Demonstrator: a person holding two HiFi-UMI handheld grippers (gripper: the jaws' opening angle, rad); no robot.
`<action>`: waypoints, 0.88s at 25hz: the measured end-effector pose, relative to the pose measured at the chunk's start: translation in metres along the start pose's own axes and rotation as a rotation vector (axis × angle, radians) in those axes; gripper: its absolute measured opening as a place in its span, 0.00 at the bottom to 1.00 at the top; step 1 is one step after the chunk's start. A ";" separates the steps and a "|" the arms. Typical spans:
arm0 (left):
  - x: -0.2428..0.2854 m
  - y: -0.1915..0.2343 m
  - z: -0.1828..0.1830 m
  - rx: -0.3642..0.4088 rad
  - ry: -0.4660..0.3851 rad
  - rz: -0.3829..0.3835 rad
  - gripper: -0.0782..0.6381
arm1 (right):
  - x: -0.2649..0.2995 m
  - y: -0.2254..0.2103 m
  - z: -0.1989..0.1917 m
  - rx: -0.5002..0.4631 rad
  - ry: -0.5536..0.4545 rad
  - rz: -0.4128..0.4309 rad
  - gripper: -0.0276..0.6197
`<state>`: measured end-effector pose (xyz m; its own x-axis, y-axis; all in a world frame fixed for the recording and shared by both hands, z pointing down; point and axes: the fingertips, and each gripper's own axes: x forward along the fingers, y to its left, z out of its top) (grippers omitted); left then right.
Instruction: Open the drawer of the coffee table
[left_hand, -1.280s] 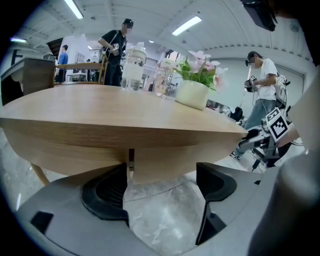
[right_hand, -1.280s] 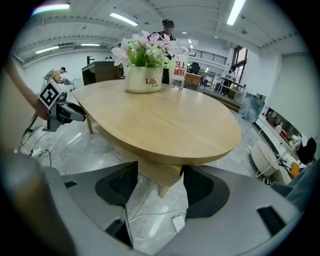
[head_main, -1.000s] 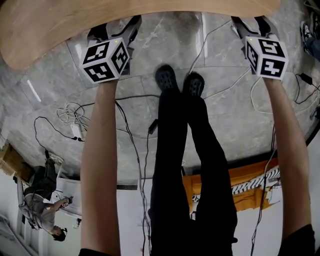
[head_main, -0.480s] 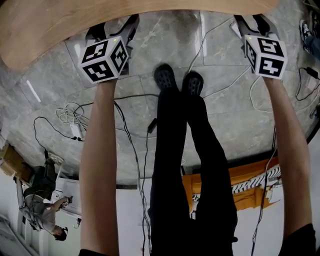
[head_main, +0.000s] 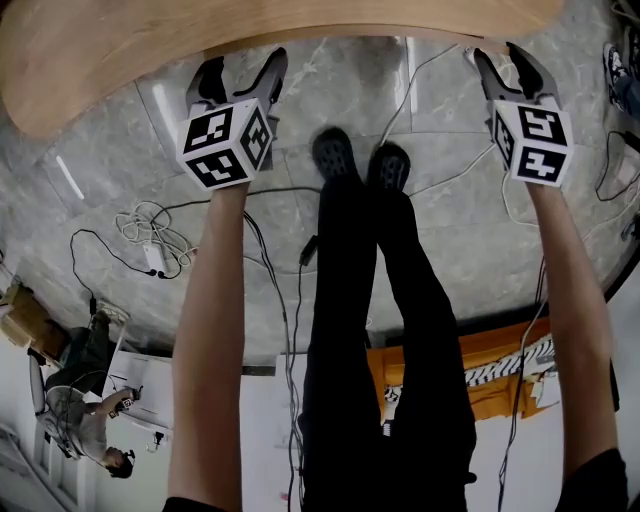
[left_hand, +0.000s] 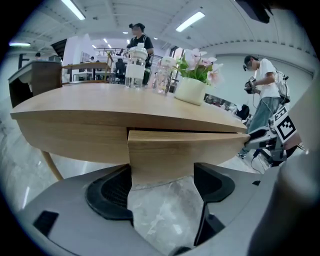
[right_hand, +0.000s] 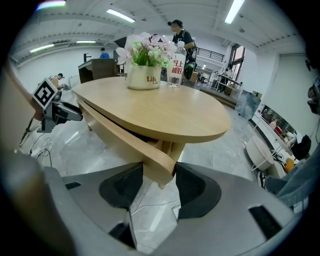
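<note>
The drawer (left_hand: 170, 155) stood a little way out from under the top of the pale wooden desk (head_main: 120, 45), its curved front proud of the apron with a dark gap behind it. The right gripper (right_hand: 159, 176) had its jaws on the drawer's right end, one pad against each face of the panel, and they had just been closing onto it. The left gripper (left_hand: 162, 182) was at the drawer's left end. Its jaws were wide apart and had just been closing a little, with the front's left end between them, though no pinch on the panel showed there. In the head view both grippers pointed at the desk's near edge, well apart, with the person's legs between the arms. On the desk stood a white flower pot (right_hand: 144, 77) with a clear bottle (right_hand: 175, 67) just beside it. Cables (head_main: 150, 235) lay on the grey floor (head_main: 450, 220).
</note>
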<state>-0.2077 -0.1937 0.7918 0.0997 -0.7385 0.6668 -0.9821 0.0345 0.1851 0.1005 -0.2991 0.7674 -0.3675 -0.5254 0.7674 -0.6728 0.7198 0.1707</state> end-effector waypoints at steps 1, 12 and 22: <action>-0.002 -0.001 -0.002 -0.006 0.003 0.005 0.67 | -0.002 0.002 -0.002 0.001 0.004 0.004 0.36; -0.030 -0.004 -0.033 -0.045 0.034 0.065 0.59 | -0.026 0.024 -0.029 0.006 0.046 0.024 0.36; -0.065 -0.019 -0.071 -0.050 0.053 0.076 0.59 | -0.057 0.050 -0.067 0.013 0.055 0.033 0.35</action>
<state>-0.1843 -0.0988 0.7966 0.0346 -0.6960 0.7172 -0.9781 0.1239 0.1674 0.1305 -0.2025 0.7731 -0.3538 -0.4753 0.8055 -0.6692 0.7304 0.1371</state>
